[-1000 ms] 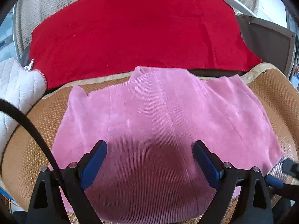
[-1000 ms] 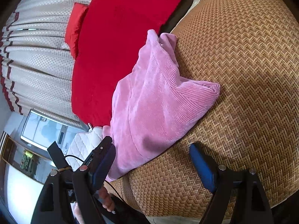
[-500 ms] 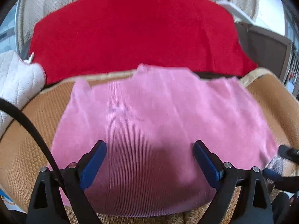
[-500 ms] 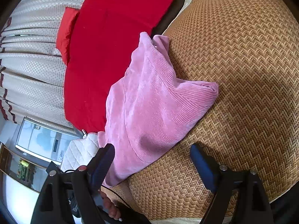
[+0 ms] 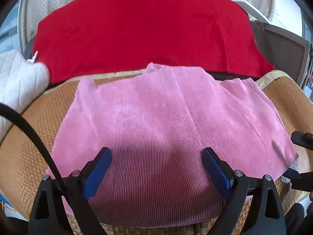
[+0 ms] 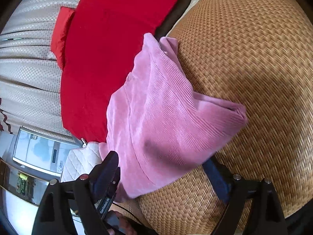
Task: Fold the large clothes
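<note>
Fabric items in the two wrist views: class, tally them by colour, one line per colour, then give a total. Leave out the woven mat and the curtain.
Pink: 1, the corduroy garment spread on the mat.
Red: 2, the big red cloth behind it and a small red cushion.
White: 1, the quilted piece at the side.
Total: 4
</note>
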Action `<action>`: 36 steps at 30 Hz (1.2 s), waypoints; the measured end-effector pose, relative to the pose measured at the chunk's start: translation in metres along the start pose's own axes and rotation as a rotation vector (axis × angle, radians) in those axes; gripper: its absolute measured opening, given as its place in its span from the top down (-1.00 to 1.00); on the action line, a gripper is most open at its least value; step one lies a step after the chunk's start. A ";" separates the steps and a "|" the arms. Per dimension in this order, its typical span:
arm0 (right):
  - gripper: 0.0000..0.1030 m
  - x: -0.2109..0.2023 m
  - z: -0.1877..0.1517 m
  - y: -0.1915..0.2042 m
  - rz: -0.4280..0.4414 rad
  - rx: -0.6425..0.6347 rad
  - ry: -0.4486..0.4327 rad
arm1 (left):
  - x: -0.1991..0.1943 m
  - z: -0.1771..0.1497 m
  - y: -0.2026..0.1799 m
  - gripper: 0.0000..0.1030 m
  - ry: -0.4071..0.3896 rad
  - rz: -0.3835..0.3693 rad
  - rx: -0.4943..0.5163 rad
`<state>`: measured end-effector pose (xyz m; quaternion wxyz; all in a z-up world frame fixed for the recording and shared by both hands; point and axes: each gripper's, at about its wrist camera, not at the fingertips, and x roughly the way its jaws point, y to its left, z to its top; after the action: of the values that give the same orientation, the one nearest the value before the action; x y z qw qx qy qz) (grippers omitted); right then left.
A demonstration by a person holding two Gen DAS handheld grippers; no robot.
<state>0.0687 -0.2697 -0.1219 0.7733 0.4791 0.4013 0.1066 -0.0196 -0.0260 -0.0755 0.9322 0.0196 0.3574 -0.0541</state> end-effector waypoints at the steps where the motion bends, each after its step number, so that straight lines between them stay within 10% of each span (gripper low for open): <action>1: -0.74 0.002 0.002 0.001 0.004 0.003 -0.001 | 0.000 0.000 0.000 -0.83 -0.003 0.006 0.002; 36: -0.76 0.044 0.021 0.045 -0.095 -0.132 0.000 | 0.009 0.001 0.003 -0.83 0.028 -0.007 -0.022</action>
<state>0.1223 -0.2356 -0.1029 0.8075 0.4073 0.4157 0.0960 -0.0118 -0.0244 -0.0809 0.9271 0.0088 0.3710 -0.0528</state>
